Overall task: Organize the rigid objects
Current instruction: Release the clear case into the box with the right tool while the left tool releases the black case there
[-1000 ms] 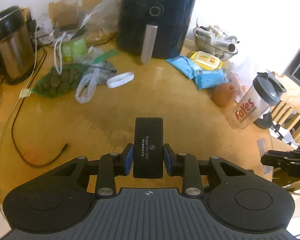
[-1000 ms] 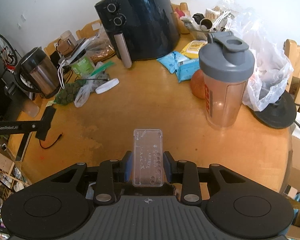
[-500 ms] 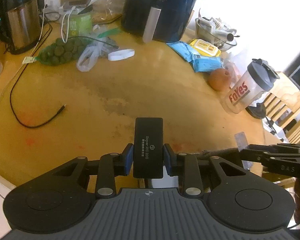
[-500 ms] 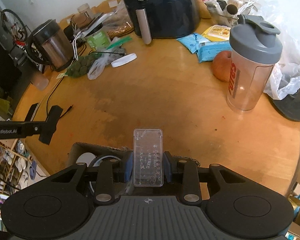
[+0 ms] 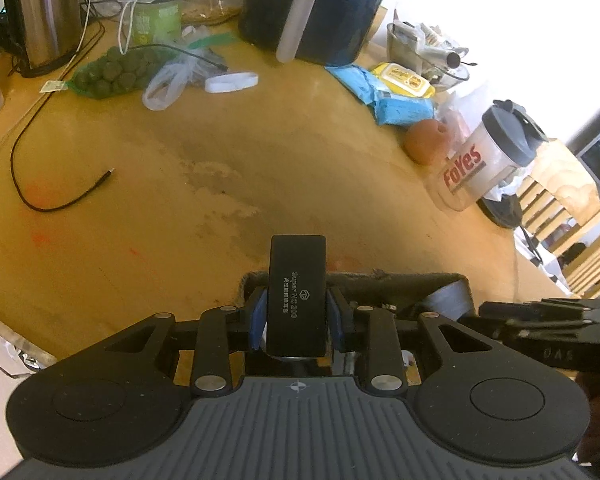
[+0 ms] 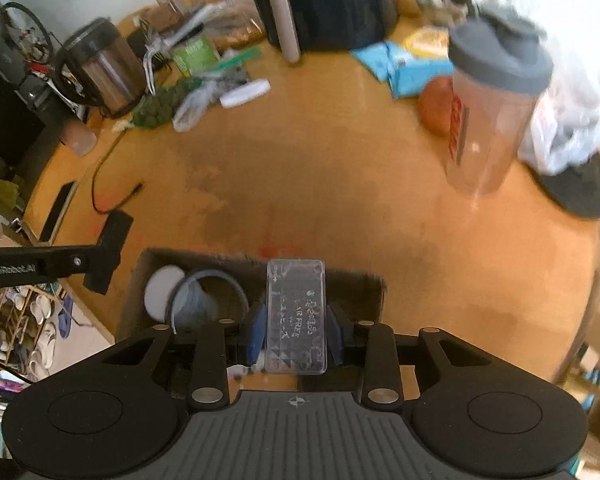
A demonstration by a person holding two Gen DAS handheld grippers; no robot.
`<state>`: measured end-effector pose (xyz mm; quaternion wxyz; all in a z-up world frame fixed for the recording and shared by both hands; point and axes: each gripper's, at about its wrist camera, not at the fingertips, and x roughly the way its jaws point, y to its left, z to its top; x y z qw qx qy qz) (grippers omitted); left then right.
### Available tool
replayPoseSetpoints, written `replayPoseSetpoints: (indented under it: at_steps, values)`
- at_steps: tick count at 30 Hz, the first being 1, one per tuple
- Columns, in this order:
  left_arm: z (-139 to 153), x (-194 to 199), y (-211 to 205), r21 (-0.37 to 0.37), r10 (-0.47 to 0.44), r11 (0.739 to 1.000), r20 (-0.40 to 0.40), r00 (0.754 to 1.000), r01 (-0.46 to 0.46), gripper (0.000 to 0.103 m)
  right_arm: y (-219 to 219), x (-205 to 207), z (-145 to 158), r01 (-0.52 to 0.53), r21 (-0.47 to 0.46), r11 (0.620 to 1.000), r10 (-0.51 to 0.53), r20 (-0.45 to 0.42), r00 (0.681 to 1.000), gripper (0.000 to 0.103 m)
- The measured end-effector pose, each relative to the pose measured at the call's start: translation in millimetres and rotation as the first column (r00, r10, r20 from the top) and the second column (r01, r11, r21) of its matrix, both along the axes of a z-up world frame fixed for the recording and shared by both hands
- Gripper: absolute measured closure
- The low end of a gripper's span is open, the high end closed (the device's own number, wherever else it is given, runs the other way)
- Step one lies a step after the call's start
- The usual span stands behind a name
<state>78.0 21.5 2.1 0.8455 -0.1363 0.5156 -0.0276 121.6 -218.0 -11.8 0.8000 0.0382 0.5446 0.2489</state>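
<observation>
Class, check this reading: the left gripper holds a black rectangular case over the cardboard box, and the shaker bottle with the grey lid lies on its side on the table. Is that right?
Not quite. The shaker bottle stands upright on the table, as the right wrist view shows. The rest holds: the left gripper grips the black rectangular case over the cardboard box.

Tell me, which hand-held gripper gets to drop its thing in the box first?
Probably the right hand-held gripper: its jaws are opening around the clear case above the cardboard box. The left clamps its black case.

A wooden table (image 5: 260, 152) carries an air fryer (image 5: 320, 4), kettle (image 5: 40, 12) and shaker bottle (image 5: 488, 160).
</observation>
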Motion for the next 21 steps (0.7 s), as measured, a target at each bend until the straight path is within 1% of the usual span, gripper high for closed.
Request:
replayPoseSetpoints:
  at_steps: [2, 3, 4, 5, 14, 21]
  values:
    - [-0.6, -2.5, -4.6, 0.001, -0.003, 1.000, -0.006, 1.000, 0.003, 0.072, -2.6, -2.8, -2.8, -0.009, -0.006, 1.000, 0.009, -0.012, 1.000, 0.024]
    - [-0.9, -3.6, -6.9, 0.000, -0.004, 1.000, -0.010, 1.000, 0.004, 0.072, -5.3, -4.4, -2.3, -0.008, -0.007, 1.000, 0.008, -0.005, 1.000, 0.018]
    - [-1.3, -4.6, -9.3, 0.000, -0.006, 1.000, -0.013, 1.000, 0.006, 0.072, -8.4, -5.9, -1.4, -0.002, -0.010, 1.000, 0.002, 0.005, 1.000, 0.008]
    - [-1.7, -5.4, -11.8, 0.000, -0.008, 1.000, -0.015, 1.000, 0.008, 0.072, -11.2, -7.1, -0.6, 0.006, -0.014, 1.000, -0.005, 0.013, 1.000, 0.004]
    - [-4.1, -4.7, -44.7, -0.010, -0.085, 0.996, -0.023, 0.996, 0.085, 0.072, -38.2, -14.7, -2.2, 0.047, -0.047, 0.998, -0.046, 0.013, 0.999, 0.003]
    - [-2.9, -0.5, -72.2, -0.003, -0.174, 0.985, -0.021, 0.985, 0.174, 0.072, -56.2, -21.1, -0.2, 0.082, -0.044, 0.996, -0.081, 0.021, 0.997, 0.002]
